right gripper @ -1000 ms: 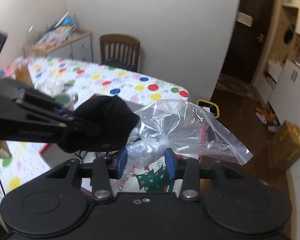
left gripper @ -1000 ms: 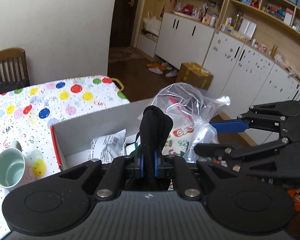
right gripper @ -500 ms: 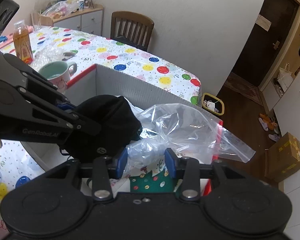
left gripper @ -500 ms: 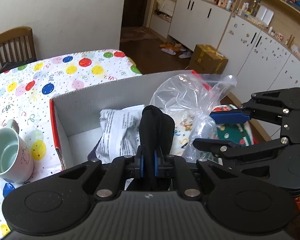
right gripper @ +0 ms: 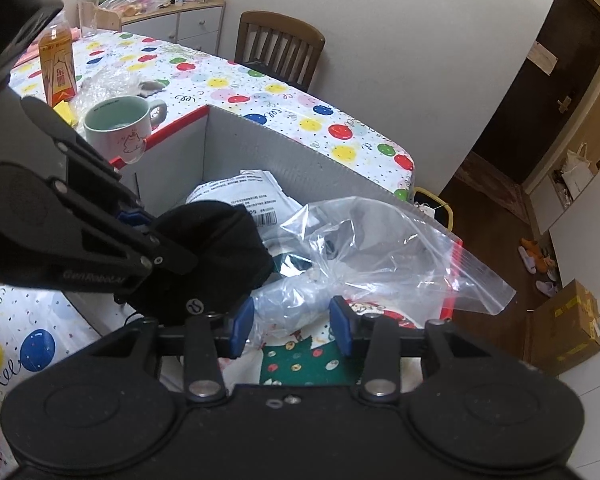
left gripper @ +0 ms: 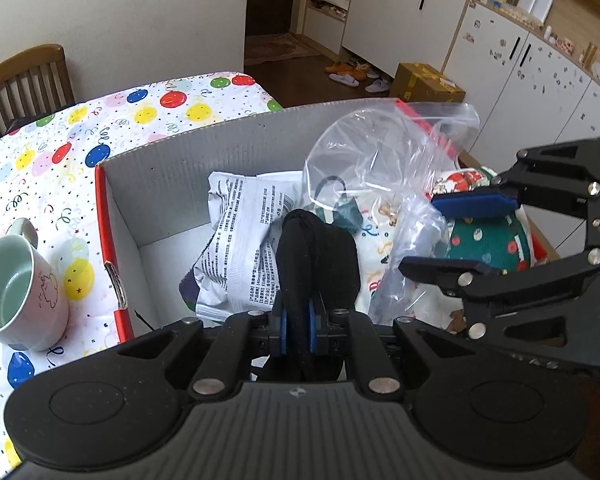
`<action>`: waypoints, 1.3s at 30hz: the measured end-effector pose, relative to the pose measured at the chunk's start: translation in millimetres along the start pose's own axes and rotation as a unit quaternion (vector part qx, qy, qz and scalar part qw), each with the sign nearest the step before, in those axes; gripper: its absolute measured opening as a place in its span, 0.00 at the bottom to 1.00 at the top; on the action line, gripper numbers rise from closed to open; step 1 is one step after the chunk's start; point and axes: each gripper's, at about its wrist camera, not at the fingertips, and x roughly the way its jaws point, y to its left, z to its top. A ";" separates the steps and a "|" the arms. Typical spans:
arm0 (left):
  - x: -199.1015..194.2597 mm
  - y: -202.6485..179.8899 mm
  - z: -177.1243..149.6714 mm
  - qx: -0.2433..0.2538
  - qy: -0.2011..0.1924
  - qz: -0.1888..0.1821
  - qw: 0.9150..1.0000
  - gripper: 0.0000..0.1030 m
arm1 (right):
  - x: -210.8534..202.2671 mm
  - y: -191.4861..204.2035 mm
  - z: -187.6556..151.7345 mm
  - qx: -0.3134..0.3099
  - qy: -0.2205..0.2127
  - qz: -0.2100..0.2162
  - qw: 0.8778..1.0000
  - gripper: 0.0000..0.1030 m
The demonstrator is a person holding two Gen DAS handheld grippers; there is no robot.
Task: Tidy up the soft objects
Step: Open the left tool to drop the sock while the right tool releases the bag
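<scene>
My left gripper (left gripper: 296,330) is shut on a black cloth bundle (left gripper: 318,252) and holds it over an open grey box with red edges (left gripper: 180,168). From the right wrist view the same black cloth bundle (right gripper: 212,248) hangs from the left gripper (right gripper: 180,258) above the box (right gripper: 260,148). My right gripper (right gripper: 292,326) is shut on the bunched neck of a clear zip bag (right gripper: 380,252), whose mouth gapes toward the cloth. The clear zip bag (left gripper: 380,152) stands just right of the cloth, pinched by the right gripper (left gripper: 432,236).
Inside the box lie a white printed packet (left gripper: 240,240) and a green Christmas-patterned fabric (left gripper: 488,240). A pale green mug (left gripper: 12,280) stands on the balloon-print tablecloth left of the box. A drink bottle (right gripper: 58,68) and a wooden chair (right gripper: 280,48) are farther back.
Both grippers have sunk toward the box with the cloth and the bag still held. More of the box's inside shows now.
</scene>
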 end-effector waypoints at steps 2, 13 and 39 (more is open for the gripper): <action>0.0 -2.1 -1.3 0.004 -0.001 0.004 1.000 0.09 | -1.4 -1.3 -0.3 0.005 -0.001 0.002 1.000 0.39; -9.0 -9.3 -9.1 0.024 -0.005 0.013 1.000 0.37 | -21.0 -13.8 -5.1 0.039 -0.020 0.022 0.999 0.45; -97.8 -11.1 -18.2 0.002 -0.100 -0.002 0.995 0.72 | -91.1 -18.4 -4.0 0.127 -0.110 0.047 0.985 0.81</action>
